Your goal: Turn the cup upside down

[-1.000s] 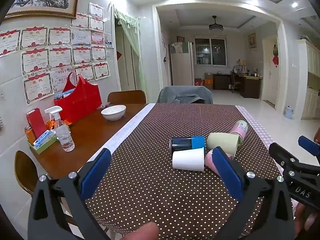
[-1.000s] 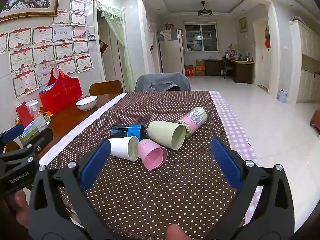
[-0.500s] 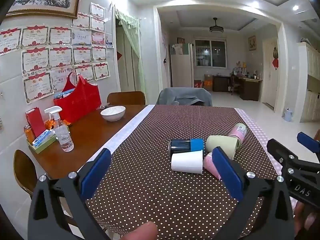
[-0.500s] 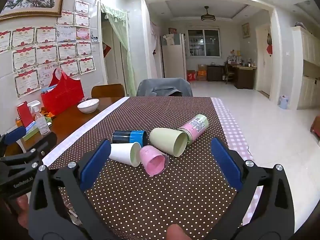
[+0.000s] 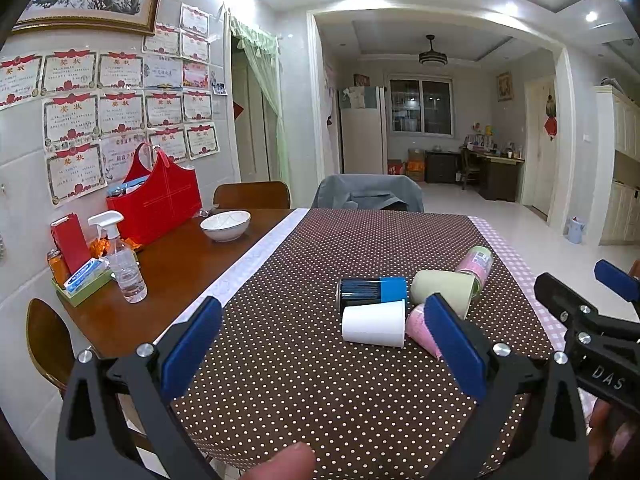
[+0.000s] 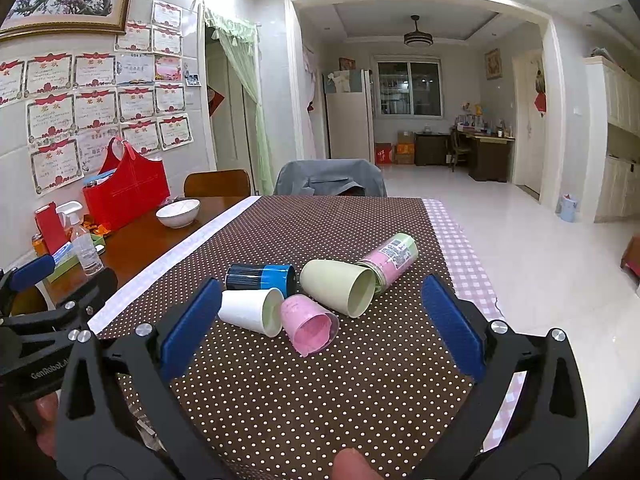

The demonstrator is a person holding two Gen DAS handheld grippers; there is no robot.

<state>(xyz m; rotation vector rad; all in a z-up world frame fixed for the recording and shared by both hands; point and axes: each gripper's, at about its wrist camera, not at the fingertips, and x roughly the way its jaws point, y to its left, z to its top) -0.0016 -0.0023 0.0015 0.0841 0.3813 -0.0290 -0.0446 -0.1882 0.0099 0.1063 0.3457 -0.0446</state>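
White cup (image 6: 251,311) on its side, centre frame, on desk (image 6: 320,380): light, thin-walled, crushable. Grip mid-wall, gently. Both fingers, left (image 5: 320,344) and right (image 6: 318,328), spread wide, empty.

Brown tablecloth (image 6: 320,380) with white polka dots, white band along its left edge, pink-and-white check along its right; white cup (image 6: 250,311); pink cup (image 6: 308,322); pale green cup (image 6: 338,286); black-and-blue striped cup (image 6: 260,276); pink can (image 6: 394,258) with green ends and white label; red bag (image 6: 126,192); white bowl (image 6: 178,212) on reddish-brown wood; black grippers — blue pads (image 6: 188,326).
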